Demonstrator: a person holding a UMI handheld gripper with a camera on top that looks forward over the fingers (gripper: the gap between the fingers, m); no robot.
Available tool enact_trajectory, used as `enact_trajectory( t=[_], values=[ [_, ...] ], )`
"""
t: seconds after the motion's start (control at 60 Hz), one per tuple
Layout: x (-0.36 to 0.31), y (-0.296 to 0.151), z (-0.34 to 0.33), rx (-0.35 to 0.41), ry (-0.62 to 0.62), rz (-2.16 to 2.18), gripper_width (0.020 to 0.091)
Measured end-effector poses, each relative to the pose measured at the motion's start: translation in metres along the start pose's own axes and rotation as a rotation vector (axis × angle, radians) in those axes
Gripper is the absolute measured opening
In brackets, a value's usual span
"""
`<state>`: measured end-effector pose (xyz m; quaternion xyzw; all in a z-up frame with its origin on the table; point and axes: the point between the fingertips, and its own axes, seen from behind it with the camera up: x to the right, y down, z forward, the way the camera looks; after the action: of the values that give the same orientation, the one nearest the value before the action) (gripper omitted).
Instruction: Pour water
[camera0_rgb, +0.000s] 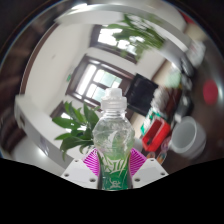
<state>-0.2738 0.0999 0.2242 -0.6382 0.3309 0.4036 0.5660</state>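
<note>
Between the pink pads of the gripper (113, 168), a clear water bottle (112, 140) stands upright with its white cap up, apparently clamped at its green label, while a white cup (186, 137) waits beyond, off to the right.

A clear bottle (113, 140) is showing a green label with pale lettering, too small to read. A red container (157, 133) beside it is carrying markings that are also not legible.
</note>
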Motion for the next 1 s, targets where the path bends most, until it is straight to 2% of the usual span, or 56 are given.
enact_trajectory(
  t=[0.067, 0.267, 0.417, 0.45, 0.55, 0.567, 0.733, 0.883, 0.9, 0.917, 1.0],
  values=[
    [-0.004, -0.024, -0.016, 0.025, 0.025, -0.263, 0.0335],
    [0.028, -0.127, -0.01, 0.076, 0.293, -0.95, 0.0347],
    [0.095, -0.209, -0.017, 0.123, 0.523, -1.168, 0.0347],
    [0.111, -0.217, -0.034, 0.128, 0.56, -1.172, 0.0347],
    [0.161, -0.268, -0.014, 0.118, 0.643, -1.153, 0.0346],
    [0.174, -0.259, -0.025, 0.12, 0.647, -1.144, 0.0347],
    [0.231, -0.27, -0.017, 0.134, 0.638, -1.075, 0.0349],
    [0.274, -0.26, -0.003, 0.096, 0.622, -1.04, 0.0349],
    [0.276, -0.257, -0.006, 0.097, 0.621, -1.032, 0.0372],
    [0.269, -0.262, -0.006, 0.137, 0.599, -1.031, 0.0351],
    [0.274, -0.263, -0.007, 0.152, 0.584, -0.979, 0.0349]
  ],
)
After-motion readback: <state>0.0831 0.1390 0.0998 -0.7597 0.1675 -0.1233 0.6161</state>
